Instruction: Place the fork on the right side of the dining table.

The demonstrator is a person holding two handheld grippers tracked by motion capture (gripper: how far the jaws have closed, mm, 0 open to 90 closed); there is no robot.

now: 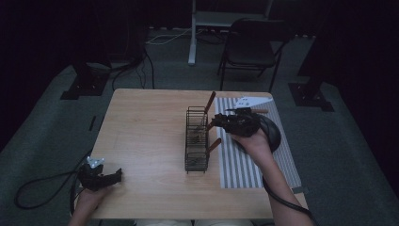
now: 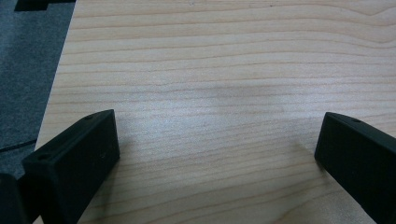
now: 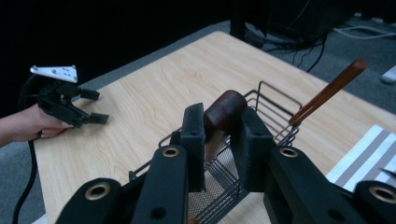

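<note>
A black wire basket (image 1: 196, 139) stands upright in the middle of the wooden table (image 1: 146, 136). My right gripper (image 1: 214, 123) hovers at its right side, shut on the rounded dark-brown wooden handle (image 3: 225, 108) of a utensil whose lower part drops into the basket (image 3: 275, 100). A second utensil with a reddish handle (image 3: 329, 91) leans out of the basket's far end (image 1: 210, 100). Another brown handle (image 1: 214, 145) pokes out lower on the right side. My left gripper (image 1: 117, 175) rests at the near left corner, open, with bare wood between its jaws (image 2: 217, 149). It also appears far off (image 3: 93, 107).
A grey-and-white striped mat (image 1: 244, 165) covers the table's right part. A dark rounded object (image 1: 273, 133) lies on it beside my right hand. A folding chair (image 1: 251, 47) and stands with cables are on the floor beyond the table.
</note>
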